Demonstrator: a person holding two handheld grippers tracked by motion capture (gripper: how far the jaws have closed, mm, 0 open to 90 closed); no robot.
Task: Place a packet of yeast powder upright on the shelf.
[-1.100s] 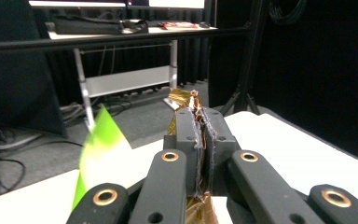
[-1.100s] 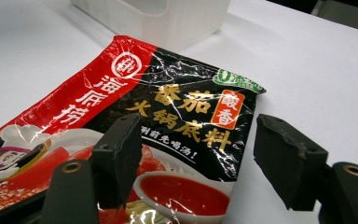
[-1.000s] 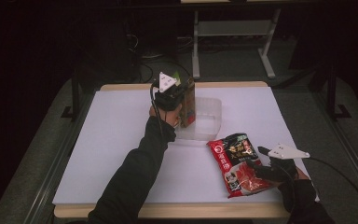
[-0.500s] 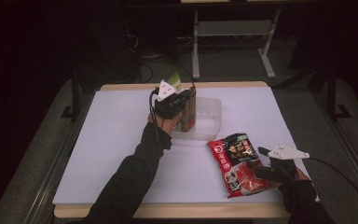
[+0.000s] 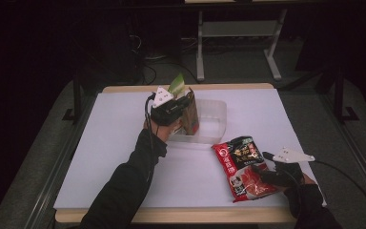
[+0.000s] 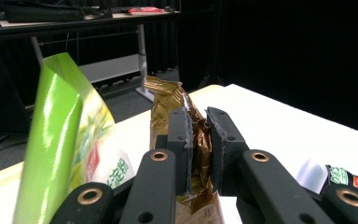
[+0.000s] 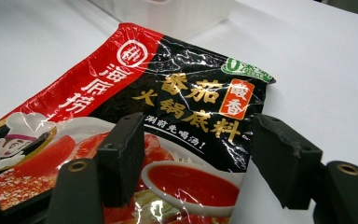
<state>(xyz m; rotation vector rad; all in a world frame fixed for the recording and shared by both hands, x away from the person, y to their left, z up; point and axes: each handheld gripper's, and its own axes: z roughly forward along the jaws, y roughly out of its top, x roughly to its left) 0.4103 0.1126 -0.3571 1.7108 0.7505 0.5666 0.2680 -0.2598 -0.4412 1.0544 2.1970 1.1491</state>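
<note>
My left gripper (image 5: 185, 109) is shut on a gold-brown foil packet (image 5: 191, 117), holding it upright at the left end of a clear plastic tub (image 5: 215, 119). In the left gripper view the jaws (image 6: 198, 122) pinch the packet's crinkled top (image 6: 164, 95). A green packet (image 5: 176, 85) (image 6: 65, 140) stands just behind and beside it. A red and black soup-base packet (image 5: 244, 167) lies flat at the table's front right. My right gripper (image 5: 263, 164) (image 7: 199, 140) is open, its jaws straddling the near end of that packet (image 7: 182, 93) without closing on it.
The white table top (image 5: 119, 143) has wide free room on its left and front. The tub's wall (image 7: 168, 11) stands just beyond the soup-base packet. A metal-framed stand (image 5: 238, 33) and cables lie on the dark floor behind the table.
My left gripper has come down and toward the person with the gold-brown packet, uncovering the green packet behind it. The right gripper and the soup-base packet have stayed still.
</note>
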